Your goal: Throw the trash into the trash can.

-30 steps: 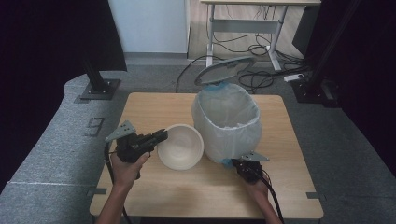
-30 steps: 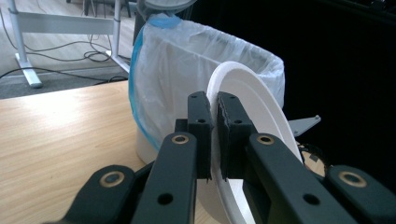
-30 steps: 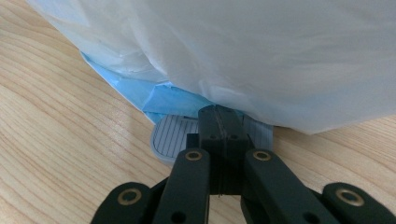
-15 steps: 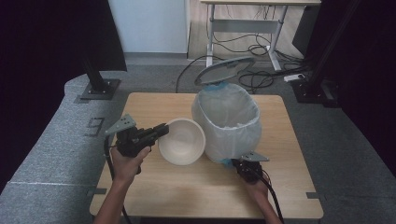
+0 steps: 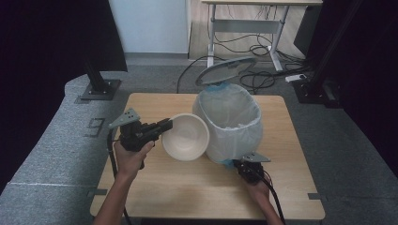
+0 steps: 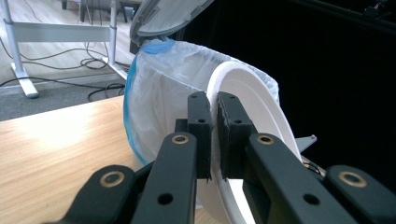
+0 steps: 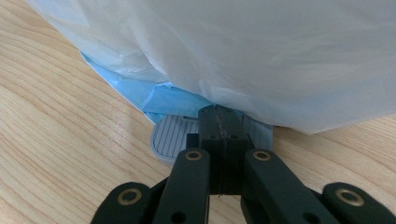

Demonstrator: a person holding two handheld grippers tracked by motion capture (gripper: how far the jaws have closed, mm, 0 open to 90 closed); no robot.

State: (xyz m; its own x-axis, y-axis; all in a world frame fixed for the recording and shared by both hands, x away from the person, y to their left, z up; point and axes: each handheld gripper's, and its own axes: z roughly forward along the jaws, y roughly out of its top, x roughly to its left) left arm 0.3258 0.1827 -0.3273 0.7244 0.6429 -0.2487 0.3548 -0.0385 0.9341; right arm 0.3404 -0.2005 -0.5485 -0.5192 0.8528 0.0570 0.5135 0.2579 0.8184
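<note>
A white bowl [image 5: 185, 137] hangs tilted above the table, its rim touching or just short of the bin's side. My left gripper [image 5: 166, 125] is shut on the bowl's left rim; in the left gripper view the jaws [image 6: 212, 100] pinch the thin edge of the bowl [image 6: 266, 109]. The pedal bin [image 5: 232, 119] stands mid-table, lined with a white bag over a blue one, its grey lid [image 5: 226, 70] raised. My right gripper [image 5: 244, 165] sits at the bin's front base. Its shut jaws [image 7: 219, 112] rest on the ribbed grey pedal [image 7: 170, 137].
The wooden table [image 5: 155, 187] has bare room in front of and to the left of the bin. Beyond the table are a stand base [image 5: 98, 88], floor cables [image 5: 256, 49] and a desk frame [image 5: 244, 26].
My left gripper has lifted the bowl and carried it slightly right, toward the bin, tilting it more. The right gripper stays on the pedal and the lid stays up.
</note>
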